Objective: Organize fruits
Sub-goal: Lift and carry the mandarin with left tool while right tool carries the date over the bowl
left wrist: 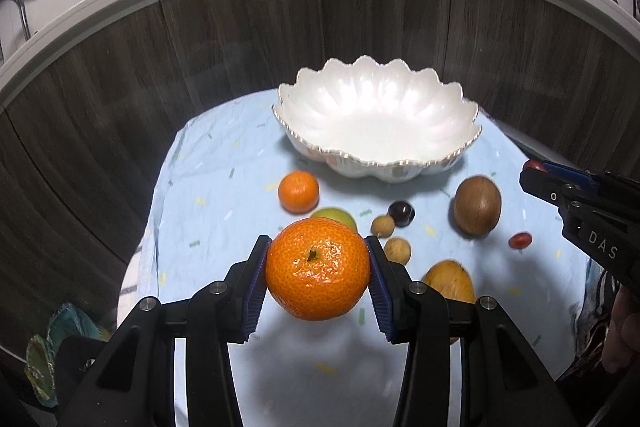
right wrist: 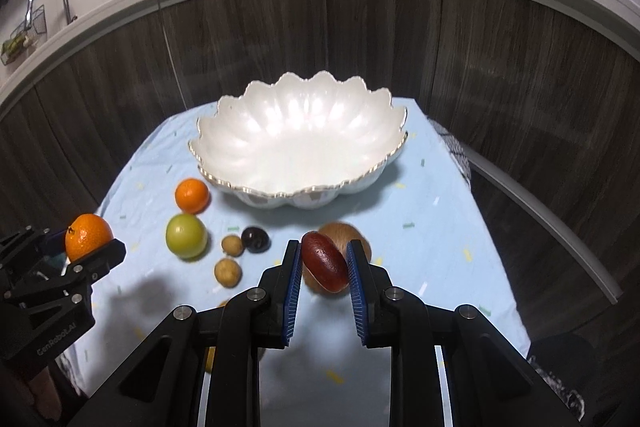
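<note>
My left gripper (left wrist: 317, 251) is shut on a large orange mandarin (left wrist: 317, 279), held above the light blue cloth (left wrist: 200, 267). My right gripper (right wrist: 323, 251) is shut on a dark red oblong fruit (right wrist: 324, 263), also off the cloth. Each gripper shows at the edge of the other's view: the left gripper (right wrist: 86, 247) with its mandarin (right wrist: 88, 235), the right gripper (left wrist: 534, 173) with a bit of red at its tip. Beyond both stands an empty white scalloped bowl (left wrist: 376, 115) (right wrist: 296, 143).
On the cloth lie a small orange (right wrist: 192, 195), a green fruit (right wrist: 186, 235), a dark plum (right wrist: 255, 239), two tan longans (right wrist: 232, 245), a brown round fruit (left wrist: 477, 205), a small red fruit (left wrist: 520, 239) and a yellow fruit (left wrist: 450, 281). Dark wood cabinet fronts (left wrist: 240, 39) rise behind.
</note>
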{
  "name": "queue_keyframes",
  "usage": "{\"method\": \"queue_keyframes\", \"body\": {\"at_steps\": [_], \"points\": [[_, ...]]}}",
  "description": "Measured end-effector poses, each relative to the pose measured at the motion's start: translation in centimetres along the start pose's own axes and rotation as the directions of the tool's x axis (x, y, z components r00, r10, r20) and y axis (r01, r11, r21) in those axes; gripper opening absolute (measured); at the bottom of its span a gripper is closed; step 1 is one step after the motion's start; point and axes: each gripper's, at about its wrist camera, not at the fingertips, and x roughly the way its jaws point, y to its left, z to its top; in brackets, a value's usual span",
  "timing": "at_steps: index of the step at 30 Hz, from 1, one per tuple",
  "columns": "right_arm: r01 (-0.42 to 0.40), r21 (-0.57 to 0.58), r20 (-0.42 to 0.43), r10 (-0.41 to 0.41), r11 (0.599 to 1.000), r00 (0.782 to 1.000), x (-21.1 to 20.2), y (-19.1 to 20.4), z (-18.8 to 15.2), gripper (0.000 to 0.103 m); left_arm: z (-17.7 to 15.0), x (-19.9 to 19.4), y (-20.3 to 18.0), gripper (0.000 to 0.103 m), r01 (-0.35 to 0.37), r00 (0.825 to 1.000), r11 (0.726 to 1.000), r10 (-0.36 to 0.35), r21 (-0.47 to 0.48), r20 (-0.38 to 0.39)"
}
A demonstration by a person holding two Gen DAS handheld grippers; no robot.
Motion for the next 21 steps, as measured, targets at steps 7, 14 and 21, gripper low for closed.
{"method": "queue_keyframes", "body": {"at_steps": [7,14,21], "points": [[0.0,0.0,0.04,0.0,1.0,0.999,0.2,-0.4,2.3,0.024,2.0,0.1,0.0,0.045,0.005,0.999,1.0,-0.004,-0.005,0.034],[0.002,-0.004,0.082,-0.002,1.0,0.997,0.6,-0.7,4.8,0.024,4.6,0.8,-0.4,0.045,0.01,0.997,1.0,-0.01,0.004,0.073],[0.007,-0.011,0.112,-0.006,1.0,0.994,1.4,-0.8,7.0,0.024,7.0,2.2,-0.2,0.045,0.018,0.996,1.0,-0.019,0.004,0.086]]}}
